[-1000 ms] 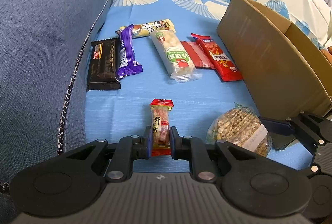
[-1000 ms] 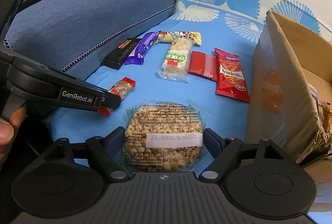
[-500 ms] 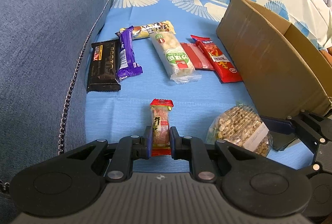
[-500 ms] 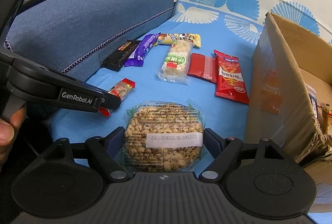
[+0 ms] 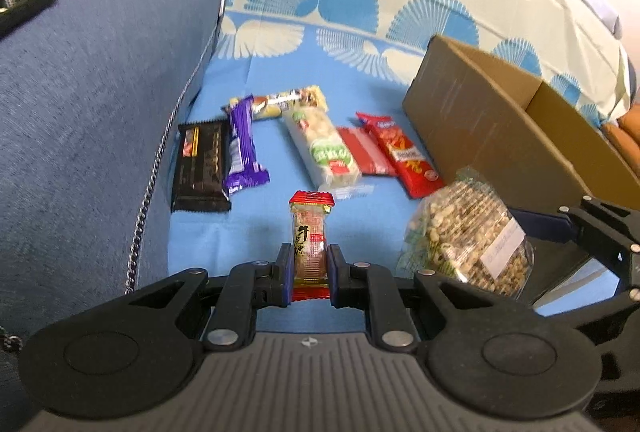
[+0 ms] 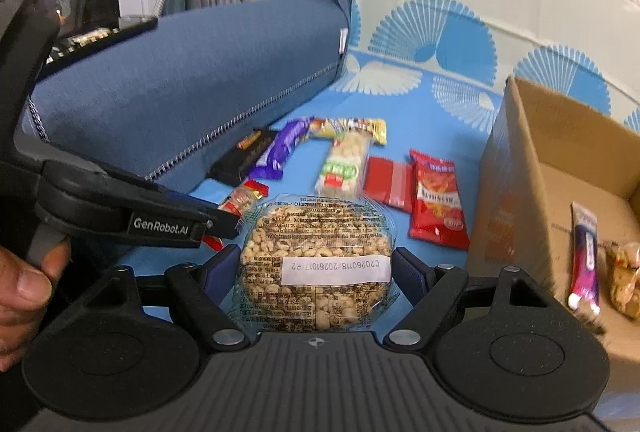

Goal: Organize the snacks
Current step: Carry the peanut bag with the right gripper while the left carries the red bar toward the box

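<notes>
My left gripper [image 5: 308,268] is shut on a small red-ended snack bar [image 5: 310,232], held above the blue cloth. My right gripper [image 6: 316,272] is shut on a round clear pack of puffed grain cake [image 6: 316,256]; that pack also shows in the left wrist view [image 5: 464,236]. The left gripper and its bar [image 6: 244,197] show at the left of the right wrist view. An open cardboard box [image 6: 560,167] stands to the right, holding a pink tube [image 6: 584,256] and a wrapped snack [image 6: 624,272].
Several snacks lie in a row on the cloth: a black bar [image 5: 200,159], a purple bar [image 5: 242,143], a yellow bar [image 5: 292,101], a rice-cracker pack [image 5: 324,147], a red packet [image 5: 366,151] and a red chip bag [image 5: 404,153]. A blue sofa arm [image 5: 88,103] rises at left.
Both grippers have lifted with their snacks, which were lying on the cloth. The right wrist view now looks into the box.
</notes>
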The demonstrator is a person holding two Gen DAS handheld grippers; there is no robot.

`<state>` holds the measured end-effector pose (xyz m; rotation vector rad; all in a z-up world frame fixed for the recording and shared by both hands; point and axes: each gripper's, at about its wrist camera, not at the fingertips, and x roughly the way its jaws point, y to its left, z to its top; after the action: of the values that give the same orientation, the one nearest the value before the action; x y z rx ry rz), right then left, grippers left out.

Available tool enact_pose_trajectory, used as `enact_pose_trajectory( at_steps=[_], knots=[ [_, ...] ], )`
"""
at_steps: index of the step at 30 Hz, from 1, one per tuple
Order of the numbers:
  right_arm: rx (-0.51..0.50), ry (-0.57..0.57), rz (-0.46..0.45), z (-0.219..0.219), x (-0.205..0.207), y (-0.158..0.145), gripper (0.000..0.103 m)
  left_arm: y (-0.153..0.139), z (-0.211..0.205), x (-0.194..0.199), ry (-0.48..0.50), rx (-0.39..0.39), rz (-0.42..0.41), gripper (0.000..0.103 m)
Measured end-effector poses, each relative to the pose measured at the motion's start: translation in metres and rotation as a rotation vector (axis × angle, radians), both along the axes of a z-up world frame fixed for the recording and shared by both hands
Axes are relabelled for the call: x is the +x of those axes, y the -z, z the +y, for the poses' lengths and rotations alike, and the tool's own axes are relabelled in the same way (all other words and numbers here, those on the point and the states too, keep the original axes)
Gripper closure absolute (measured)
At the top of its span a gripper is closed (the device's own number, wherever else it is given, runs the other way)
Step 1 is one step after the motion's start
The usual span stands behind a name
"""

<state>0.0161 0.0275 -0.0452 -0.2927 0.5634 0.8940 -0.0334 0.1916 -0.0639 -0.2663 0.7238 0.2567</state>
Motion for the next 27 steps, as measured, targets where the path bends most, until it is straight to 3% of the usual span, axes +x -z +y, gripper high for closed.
enact_pose_trajectory(
  at_steps=[16,27],
  knots=[
    [0.172,-0.043,-0.137,-0.024,-0.005,-0.071,0.020,-0.014,0.003,-0.012,-0.064,0.018,-0.092,0.085],
    [0.153,0.006,-0.294,-0.048,-0.002,-0.089,0.020,-0.019,0.016,-0.014,-0.150,-0.046,-0.056,0.085]
  ],
)
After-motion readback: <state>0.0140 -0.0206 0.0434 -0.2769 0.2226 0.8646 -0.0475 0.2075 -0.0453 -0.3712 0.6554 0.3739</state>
